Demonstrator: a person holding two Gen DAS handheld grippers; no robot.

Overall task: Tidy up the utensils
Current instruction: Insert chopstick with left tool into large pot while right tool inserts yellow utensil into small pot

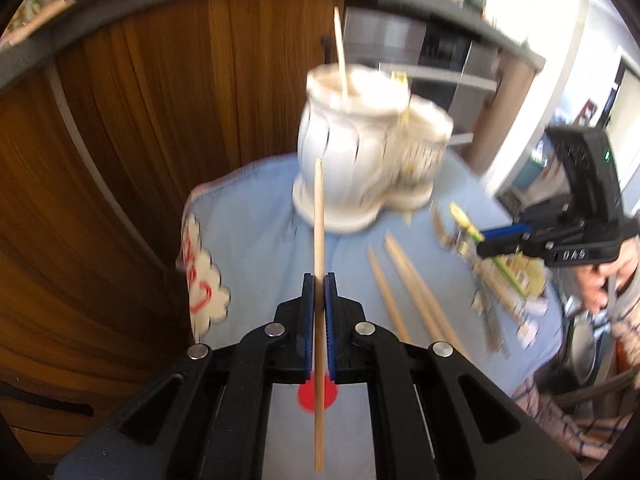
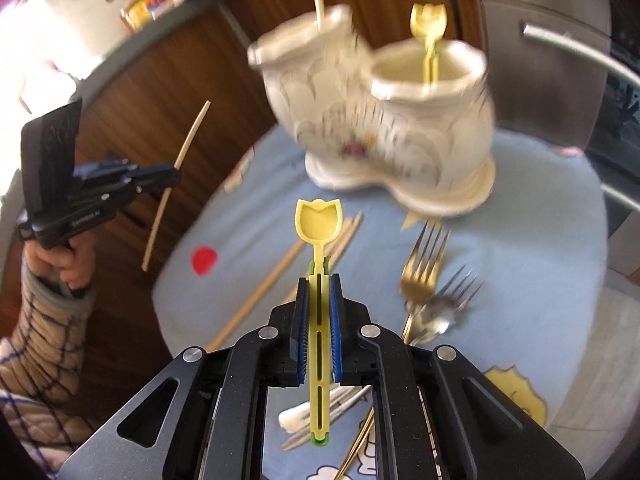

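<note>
My left gripper is shut on a wooden chopstick, held above the blue cloth and pointing toward the white two-cup ceramic holder. One chopstick stands in the holder's left cup. My right gripper is shut on a yellow tulip-shaped plastic spoon. The holder also shows in the right wrist view, with a second yellow tulip spoon in its right cup. The left gripper with its chopstick appears at left in the right wrist view.
Loose chopsticks lie on the blue cloth. Forks and a metal spoon lie right of my right gripper. Wooden cabinet doors stand behind. An oven handle is at the right.
</note>
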